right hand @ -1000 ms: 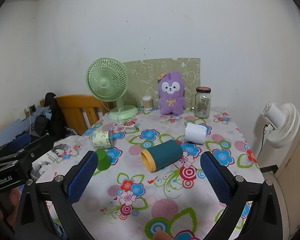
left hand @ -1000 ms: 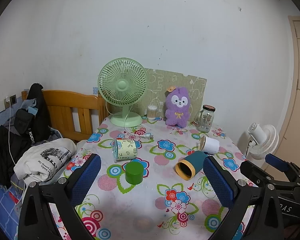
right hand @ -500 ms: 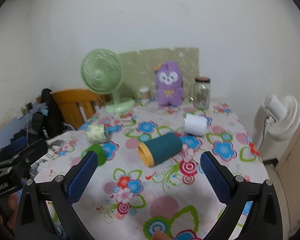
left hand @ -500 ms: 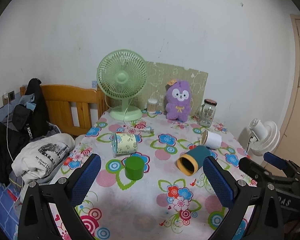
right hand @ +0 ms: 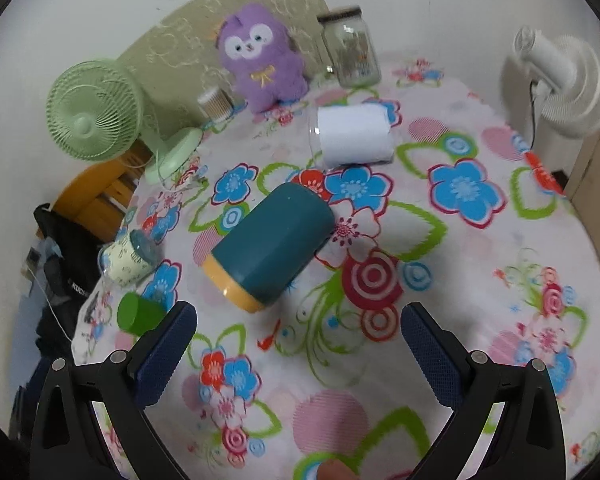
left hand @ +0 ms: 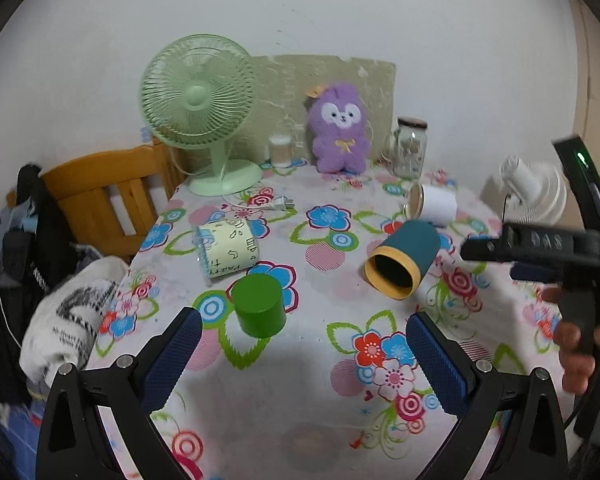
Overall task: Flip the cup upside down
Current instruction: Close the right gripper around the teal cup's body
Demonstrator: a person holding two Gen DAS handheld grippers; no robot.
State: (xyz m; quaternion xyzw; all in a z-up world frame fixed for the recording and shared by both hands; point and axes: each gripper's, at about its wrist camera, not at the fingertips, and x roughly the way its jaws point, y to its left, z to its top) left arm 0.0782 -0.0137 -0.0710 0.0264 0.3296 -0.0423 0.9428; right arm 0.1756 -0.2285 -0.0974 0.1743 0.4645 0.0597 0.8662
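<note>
Teal cup [right hand: 270, 246] lies on its side on the floral tablecloth [right hand: 480, 280], yellow rim toward the green cup [left hand: 258, 310]. Right gripper [right hand: 298, 344] and left gripper [left hand: 302, 350] both hover above the cloth, jaws apart, holding nothing.

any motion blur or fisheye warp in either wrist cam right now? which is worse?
Right wrist view: worse, tilted, with motion smear on the tablecloth toward the right edge; the teal cup stays fairly crisp. Left wrist view: sharper at centre, green cup clean, though the clothes pile at the left rim is smeared. Both show strong barrel warp, dark vignetted corners, soft even light.
</note>
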